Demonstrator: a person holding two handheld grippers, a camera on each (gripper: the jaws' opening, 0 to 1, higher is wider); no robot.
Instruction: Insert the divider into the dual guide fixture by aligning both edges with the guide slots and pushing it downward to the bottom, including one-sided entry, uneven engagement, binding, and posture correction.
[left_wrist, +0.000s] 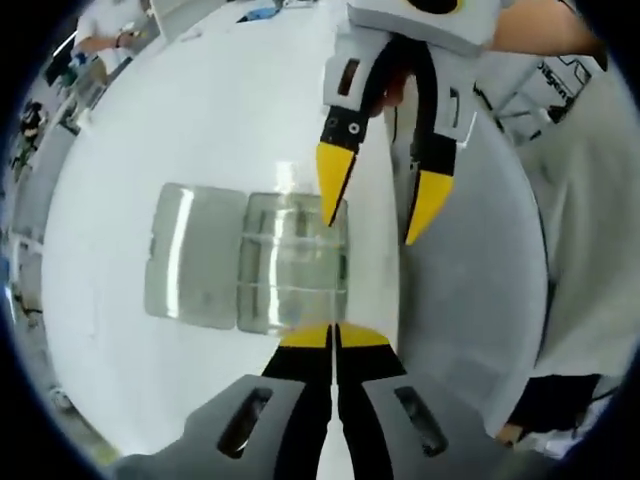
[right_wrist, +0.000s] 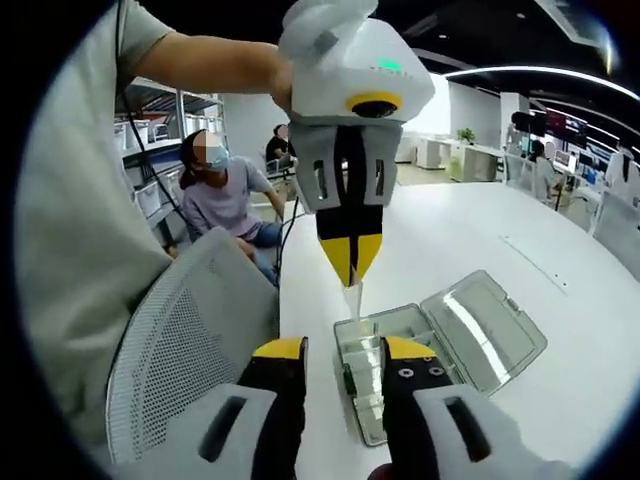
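A clear plastic box (left_wrist: 295, 265) lies on the white table with its lid (left_wrist: 195, 255) folded open beside it. In the right gripper view the box (right_wrist: 400, 350) sits just past my jaws, its lid (right_wrist: 485, 330) off to the right. My left gripper (right_wrist: 352, 272) hangs over the box, shut on a thin clear divider (right_wrist: 354, 300) whose lower end reaches the box's near edge. In its own view the left gripper (left_wrist: 335, 332) has its jaws pressed together over the box. My right gripper (left_wrist: 372, 228) stands open beside the box, holding nothing, and its own view shows the right gripper (right_wrist: 345, 350) open too.
The table (right_wrist: 520, 230) stretches wide and white around the box. A white mesh chair (right_wrist: 180, 350) stands at the table's edge close by. A person (right_wrist: 225, 195) sits behind it, with shelves and desks further back.
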